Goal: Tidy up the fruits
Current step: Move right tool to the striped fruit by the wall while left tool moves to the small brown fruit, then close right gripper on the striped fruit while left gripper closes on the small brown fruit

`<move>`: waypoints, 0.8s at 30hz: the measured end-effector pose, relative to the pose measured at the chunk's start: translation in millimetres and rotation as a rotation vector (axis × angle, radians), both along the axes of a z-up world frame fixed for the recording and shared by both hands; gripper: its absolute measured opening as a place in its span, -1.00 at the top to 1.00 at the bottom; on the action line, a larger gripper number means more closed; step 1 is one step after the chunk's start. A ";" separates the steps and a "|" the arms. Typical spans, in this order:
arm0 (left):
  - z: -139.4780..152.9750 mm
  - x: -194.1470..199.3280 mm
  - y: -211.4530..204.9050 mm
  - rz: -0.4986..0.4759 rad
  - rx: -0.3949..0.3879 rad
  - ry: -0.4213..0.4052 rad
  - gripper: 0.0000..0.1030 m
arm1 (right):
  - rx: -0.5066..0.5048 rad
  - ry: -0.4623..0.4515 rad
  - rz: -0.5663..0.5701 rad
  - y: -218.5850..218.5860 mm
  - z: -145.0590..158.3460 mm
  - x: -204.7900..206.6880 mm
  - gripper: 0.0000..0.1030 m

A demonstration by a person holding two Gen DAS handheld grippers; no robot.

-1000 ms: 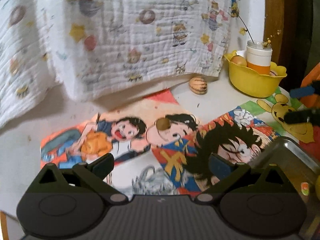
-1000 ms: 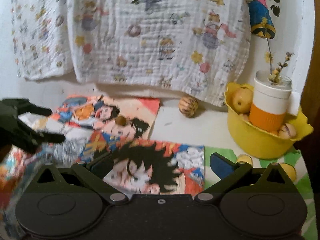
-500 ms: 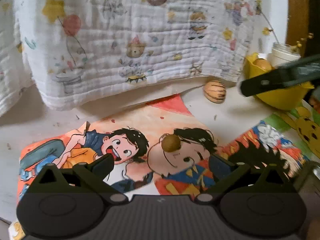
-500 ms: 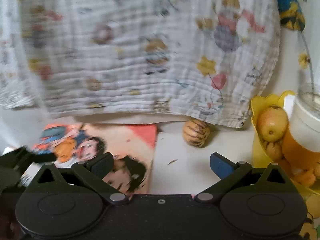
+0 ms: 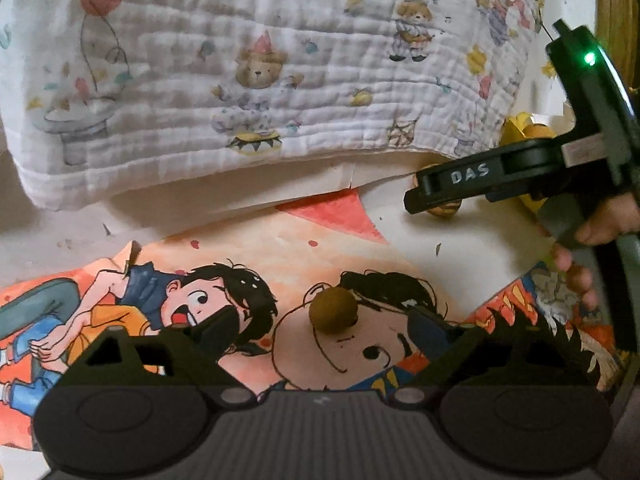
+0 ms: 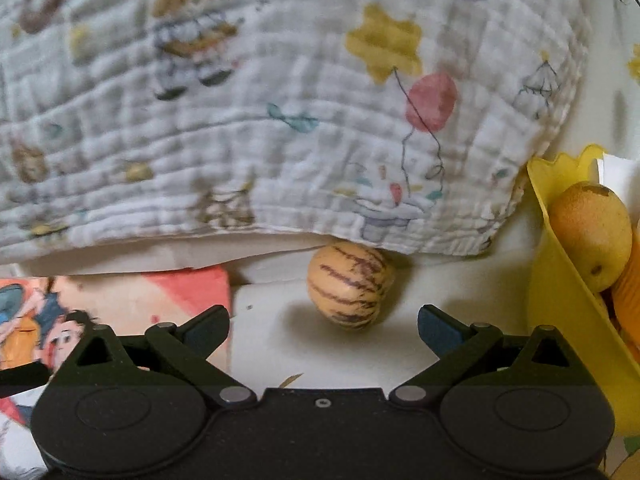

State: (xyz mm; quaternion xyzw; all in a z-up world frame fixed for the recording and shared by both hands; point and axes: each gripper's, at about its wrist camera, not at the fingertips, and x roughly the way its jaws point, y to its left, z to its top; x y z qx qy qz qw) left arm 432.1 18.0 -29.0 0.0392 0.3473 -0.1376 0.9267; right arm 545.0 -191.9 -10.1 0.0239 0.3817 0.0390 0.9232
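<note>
Left gripper (image 5: pixel 316 330): matte black body with a ribbed grey central panel, two round raised discs, silver pivot pins, triangular cut-outs in the linkage arms and dark blue finger pads. Right gripper (image 6: pixel 324 326): same black build, blue pads (image 6: pixel 438 330), small centre screw. At the right edge of the left view, its side bears white letters "DAS", a green light, and bare-skinned fingers (image 5: pixel 604 226).
</note>
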 end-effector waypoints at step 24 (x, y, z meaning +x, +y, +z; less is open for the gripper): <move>-17.8 10.0 -10.2 -0.036 0.001 -0.017 0.40 | -0.051 -0.070 -0.067 10.1 -34.7 43.2 -0.08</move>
